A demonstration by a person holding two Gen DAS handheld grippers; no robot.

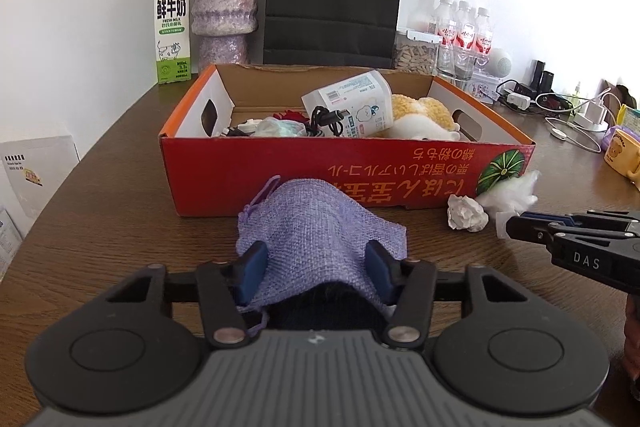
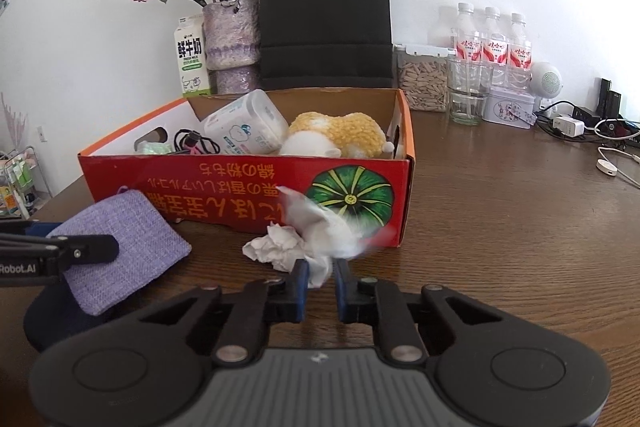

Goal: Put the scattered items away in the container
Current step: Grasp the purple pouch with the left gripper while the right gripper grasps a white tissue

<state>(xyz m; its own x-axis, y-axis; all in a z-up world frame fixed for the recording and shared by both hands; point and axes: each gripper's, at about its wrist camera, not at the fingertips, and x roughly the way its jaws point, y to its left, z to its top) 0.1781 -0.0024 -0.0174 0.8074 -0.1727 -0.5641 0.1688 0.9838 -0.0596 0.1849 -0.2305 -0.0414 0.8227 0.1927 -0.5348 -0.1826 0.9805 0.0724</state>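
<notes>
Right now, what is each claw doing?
Left gripper: closed on the purple pouch.
Right gripper: shut on the clear plastic wrapper.

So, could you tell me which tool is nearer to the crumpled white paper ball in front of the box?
Right. The right tool is beside the paper ball, shut on thin white plastic wrap; the left tool straddles the purple pouch, farther left.

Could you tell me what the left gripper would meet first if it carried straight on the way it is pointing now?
The left gripper already has the purple pouch between its fingers. Beyond that, the red front wall of the cardboard box looks to be next in line, though depth is hard to judge.
</notes>
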